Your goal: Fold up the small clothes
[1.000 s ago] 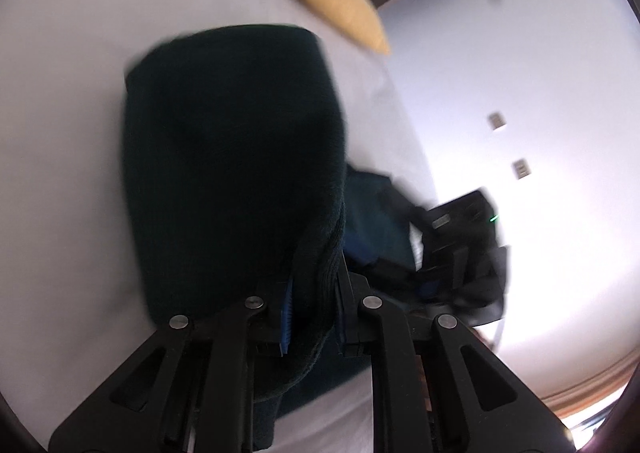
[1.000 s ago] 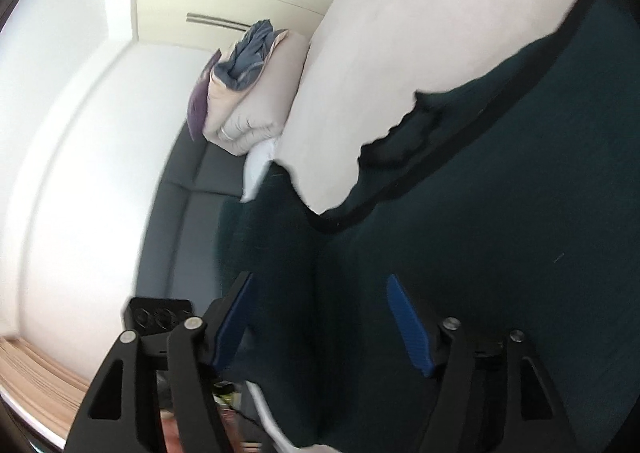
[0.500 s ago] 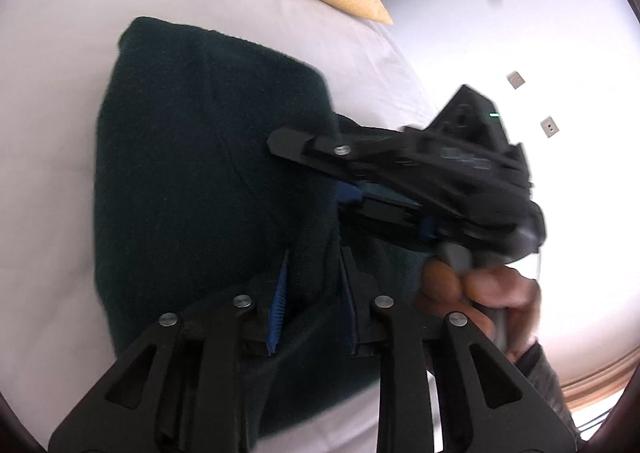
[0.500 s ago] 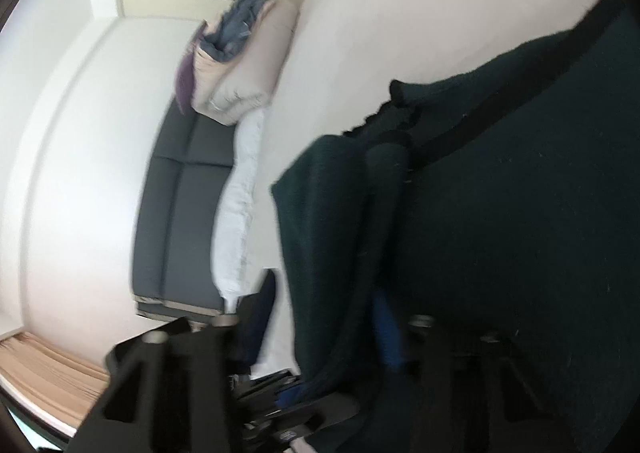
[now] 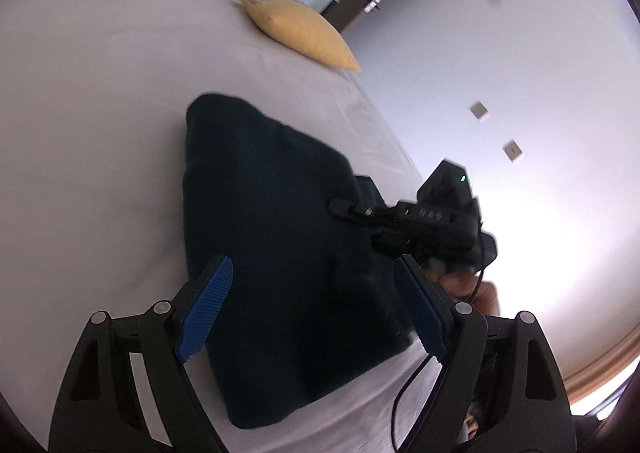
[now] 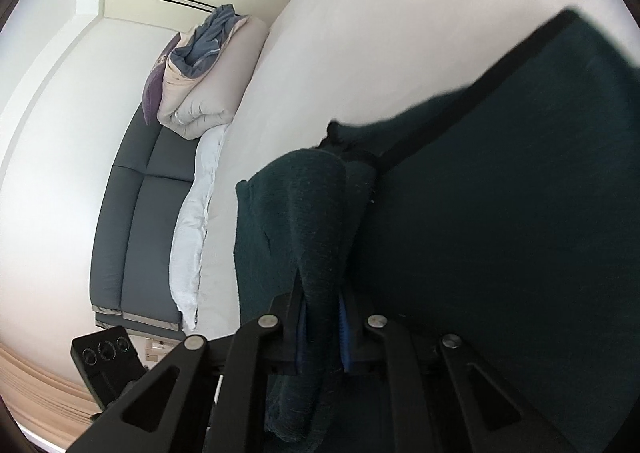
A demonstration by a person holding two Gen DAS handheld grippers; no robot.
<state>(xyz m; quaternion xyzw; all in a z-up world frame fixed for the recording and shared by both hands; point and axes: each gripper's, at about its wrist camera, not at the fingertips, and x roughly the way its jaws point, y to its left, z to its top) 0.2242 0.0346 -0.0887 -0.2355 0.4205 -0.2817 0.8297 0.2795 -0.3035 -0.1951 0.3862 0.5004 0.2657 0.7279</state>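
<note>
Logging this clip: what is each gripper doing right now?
Left gripper: open, just released, holding nothing.
Right gripper: just closed on a fold of the dark green garment.

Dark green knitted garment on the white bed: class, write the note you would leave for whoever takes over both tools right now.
Left tool: open, jaws just opened, nothing between the pads; it hangs above the dark green knitted garment.
Right tool: jaws just closed, shut on a bunched fold of the garment at its edge.
Garment lies on the white bed sheet, partly folded into a thick block.
Left to do: lay the right tool's fold over, release, tidy.
</note>
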